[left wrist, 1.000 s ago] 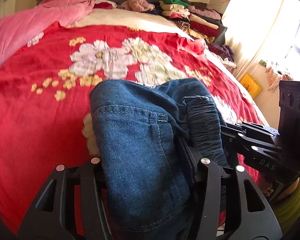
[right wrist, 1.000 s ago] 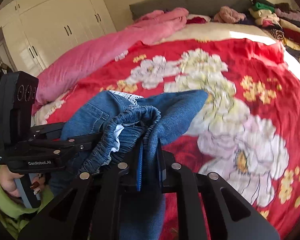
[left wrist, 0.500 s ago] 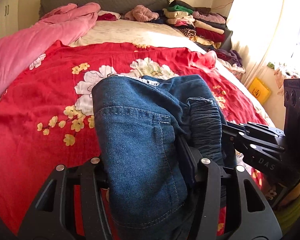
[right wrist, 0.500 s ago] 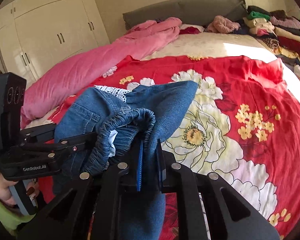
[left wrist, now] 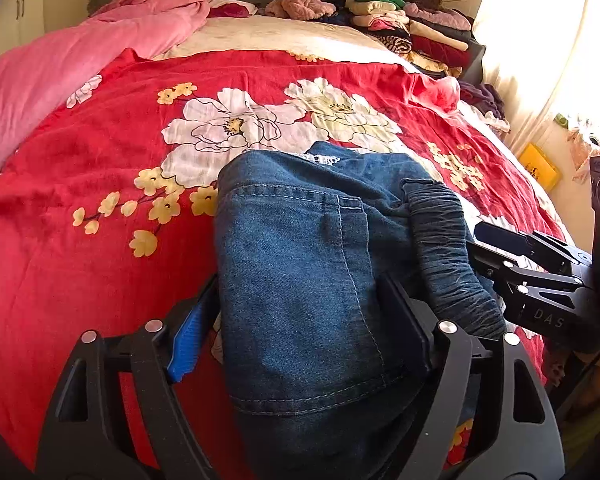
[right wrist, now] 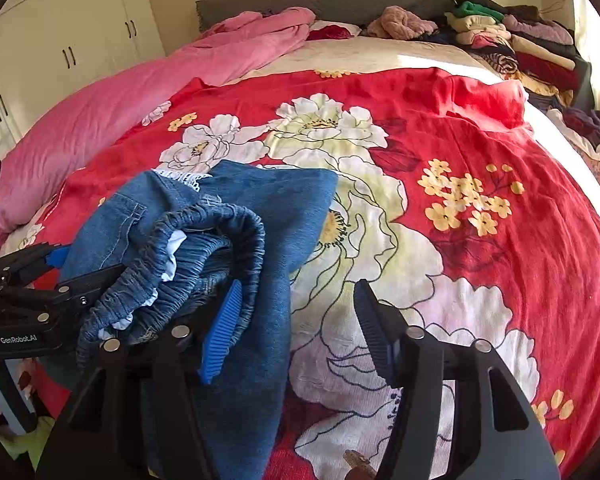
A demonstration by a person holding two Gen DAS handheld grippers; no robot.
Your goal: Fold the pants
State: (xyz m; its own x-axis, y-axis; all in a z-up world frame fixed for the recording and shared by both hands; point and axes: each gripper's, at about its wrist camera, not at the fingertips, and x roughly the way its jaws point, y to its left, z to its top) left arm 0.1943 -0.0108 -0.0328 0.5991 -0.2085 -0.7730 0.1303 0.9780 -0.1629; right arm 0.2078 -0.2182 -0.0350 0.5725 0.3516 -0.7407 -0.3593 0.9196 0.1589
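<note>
both claws now spread wide, left claw (left wrist: 300, 328), right claw (right wrist: 296, 328), jeans (left wrist: 300, 260) released, draped

Denim on printed cloth
Pants (left wrist: 307, 264) — matt blue denim; bedspread (left wrist: 100, 200) — soft woven cloth; left gripper (left wrist: 300, 332) — matt black plastic.
</note>
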